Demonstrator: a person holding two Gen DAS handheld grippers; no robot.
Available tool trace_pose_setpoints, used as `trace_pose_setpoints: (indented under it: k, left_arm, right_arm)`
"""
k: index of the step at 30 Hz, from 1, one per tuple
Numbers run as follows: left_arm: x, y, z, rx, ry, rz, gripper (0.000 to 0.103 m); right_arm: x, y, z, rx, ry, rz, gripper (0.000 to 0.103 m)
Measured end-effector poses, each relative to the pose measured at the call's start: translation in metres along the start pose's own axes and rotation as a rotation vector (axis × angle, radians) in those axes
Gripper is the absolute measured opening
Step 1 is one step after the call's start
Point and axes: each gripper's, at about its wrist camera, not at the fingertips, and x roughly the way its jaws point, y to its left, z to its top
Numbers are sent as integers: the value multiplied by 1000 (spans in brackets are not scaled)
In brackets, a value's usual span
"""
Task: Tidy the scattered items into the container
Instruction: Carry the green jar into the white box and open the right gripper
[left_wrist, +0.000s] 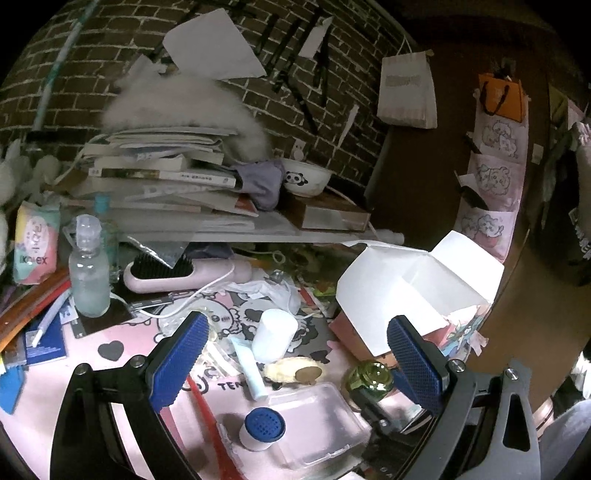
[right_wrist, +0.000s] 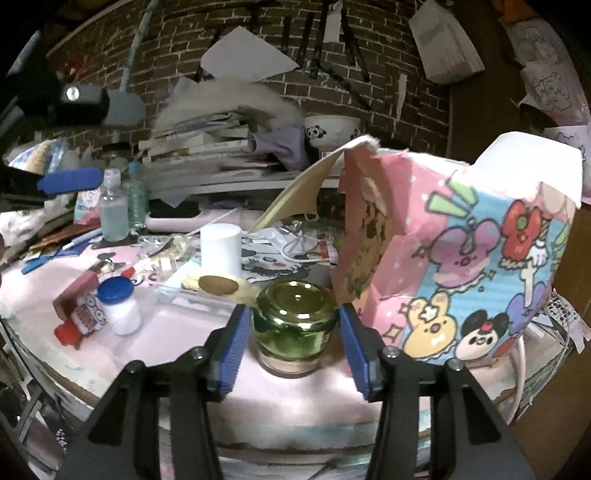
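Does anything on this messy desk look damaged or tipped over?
Yes. The cartoon-printed pink box has ragged, torn top edges and bent-out flaps. The red-capped tube lies on its side by the blue-lidded jar. The green glass jar stands upright between the right gripper fingers.

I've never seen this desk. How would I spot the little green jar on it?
Find the tall pink cartoon-printed box at the desk's right side. Just left of its base, near the front edge, stands the green jar, between the right gripper's blue fingers. It alone is shiny translucent green glass; neighbouring containers are white.
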Motion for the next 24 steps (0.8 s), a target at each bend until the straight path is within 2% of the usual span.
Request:
trace_pose_setpoints:
  k: [12,16,19,24]
  left_arm:
    - [0,5,0,-9,1,6,97]
    - [-6,10,-1,-17,-7,10,97]
    - [-12,14,-1,-26,-22,10,97]
    - [-26,20,-2,-29,-42,27,97]
  right_arm:
    - [0,2,3,27,-20,49,45]
    - [-14,10,7,-6,-82,40,45]
    - [-19,16,13,-17,-100,97,45]
    - [-28,42,21,-91,-157,142,45]
